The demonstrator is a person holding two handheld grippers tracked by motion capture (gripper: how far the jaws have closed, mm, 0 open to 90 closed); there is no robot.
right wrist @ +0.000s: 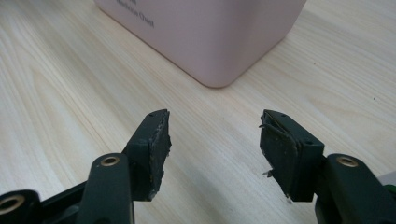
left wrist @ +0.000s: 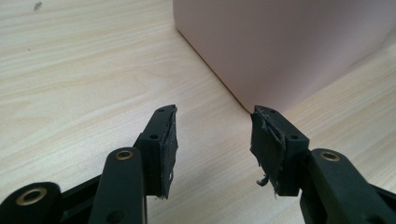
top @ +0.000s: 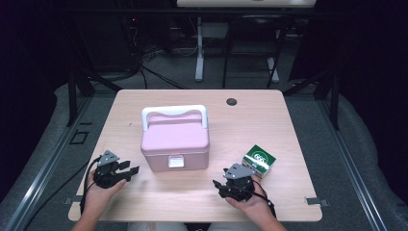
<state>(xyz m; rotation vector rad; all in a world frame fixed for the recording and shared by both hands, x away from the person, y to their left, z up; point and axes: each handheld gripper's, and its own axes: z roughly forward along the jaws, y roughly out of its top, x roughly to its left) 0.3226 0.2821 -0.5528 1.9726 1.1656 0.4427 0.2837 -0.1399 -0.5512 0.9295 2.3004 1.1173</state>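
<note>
A pink box (top: 175,139) with a white handle and a white front latch stands closed in the middle of the wooden table (top: 269,120). My left gripper (top: 133,168) rests on the table at the box's front left, open, with nothing between its jaws. In the left gripper view the pink box (left wrist: 280,46) has its near corner just beyond the open left gripper (left wrist: 214,135). My right gripper (top: 220,180) sits at the box's front right, open and empty. In the right gripper view the pink box (right wrist: 201,32) lies ahead of the open right gripper (right wrist: 214,140).
A small green and white carton (top: 259,160) lies on the table just right of my right gripper. A dark round grommet (top: 232,101) is set near the table's far edge. Desk legs and cables stand on the floor beyond the table.
</note>
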